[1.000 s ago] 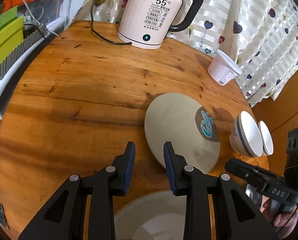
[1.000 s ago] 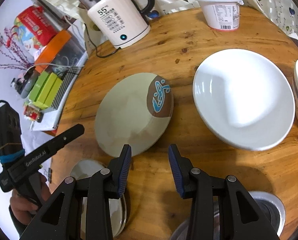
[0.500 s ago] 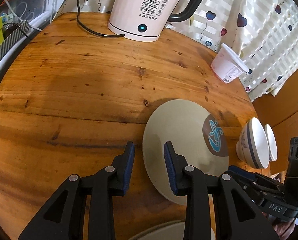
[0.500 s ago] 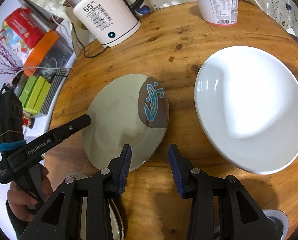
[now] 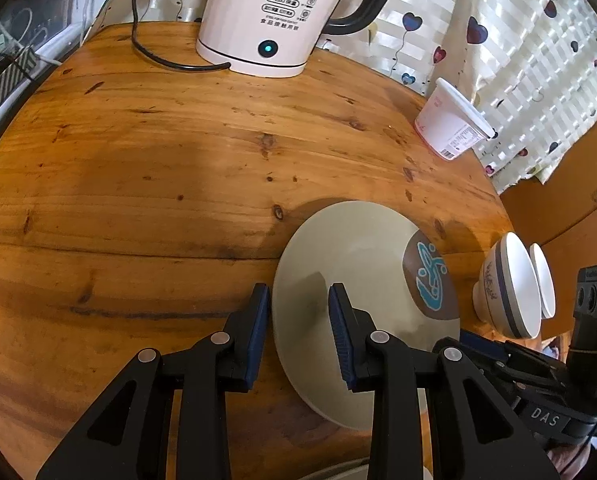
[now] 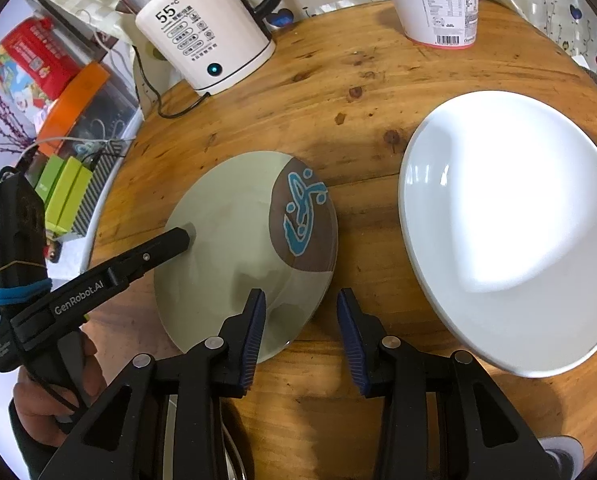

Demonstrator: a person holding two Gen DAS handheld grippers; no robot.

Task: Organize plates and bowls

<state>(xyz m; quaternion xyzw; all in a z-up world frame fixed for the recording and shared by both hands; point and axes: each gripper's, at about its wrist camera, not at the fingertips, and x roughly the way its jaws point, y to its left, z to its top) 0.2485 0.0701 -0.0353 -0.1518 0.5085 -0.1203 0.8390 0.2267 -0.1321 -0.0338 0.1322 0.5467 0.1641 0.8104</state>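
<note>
Both claws released: left claw (image 5: 298, 312) straddled green plate (image 5: 358, 280) rim, right claw (image 6: 301, 320) beside it; plate could slip/tip w/ shallow grip.

From my left wrist view the kettle (image 5: 290, 20) is cut off at the top edge, so I lose its lid and most of the temperature figure; the second small bowl (image 5: 542, 286) sits mostly hidden behind the striped bowl (image 5: 506, 292); a pale rim (image 5: 338, 474) at the bottom edge is too cropped to identify. From my right wrist view the white plate (image 6: 510, 232) runs off the right edge; something metallic (image 6: 230, 460) under the right gripper (image 6: 300, 336) is largely covered by its fingers; I cannot tell whether the left gripper (image 6: 188, 236) touches the grey-green plate (image 6: 234, 240).
</note>
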